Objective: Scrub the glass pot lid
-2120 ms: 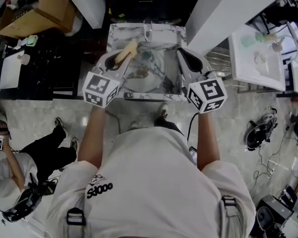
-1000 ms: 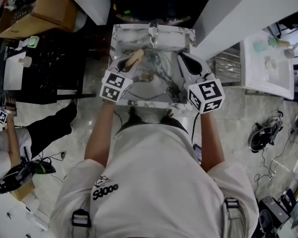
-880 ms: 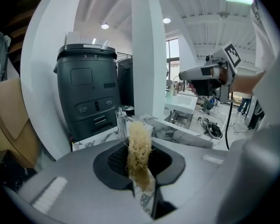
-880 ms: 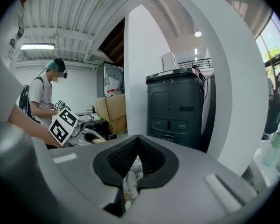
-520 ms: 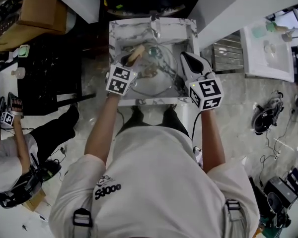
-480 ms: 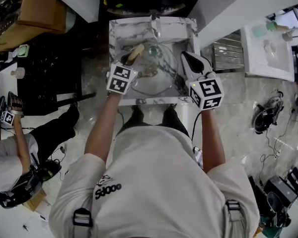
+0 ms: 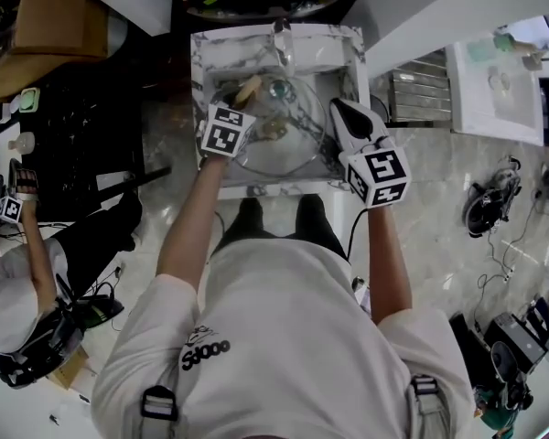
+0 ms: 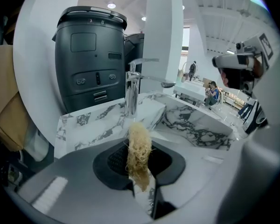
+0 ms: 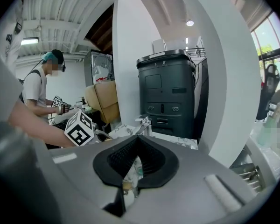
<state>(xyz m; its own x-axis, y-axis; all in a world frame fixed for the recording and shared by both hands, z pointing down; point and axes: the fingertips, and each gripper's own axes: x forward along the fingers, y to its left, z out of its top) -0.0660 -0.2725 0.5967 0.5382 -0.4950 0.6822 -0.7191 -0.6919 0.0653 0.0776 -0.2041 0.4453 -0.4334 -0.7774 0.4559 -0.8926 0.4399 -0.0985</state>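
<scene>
Scrubbing continues: left gripper (image 7: 235,106), clamped on loofah scrubber (image 8: 139,148), has edged inward toward the knob (image 7: 279,88) of the glass pot lid (image 7: 279,133), which right gripper (image 7: 339,112) pinches by the rim just ahead in the sink (image 7: 227,48).

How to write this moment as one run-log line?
left gripper: shut on loofah | right gripper: shut on glass pot lid rim | lid: in marble sink

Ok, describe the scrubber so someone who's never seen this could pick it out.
Find the marble-patterned sink under the tap. Over the glass lid lying in it, the left gripper has its jaws shut on the scrubber. It is the only pale yellow, stringy, fibrous wad there.
</scene>
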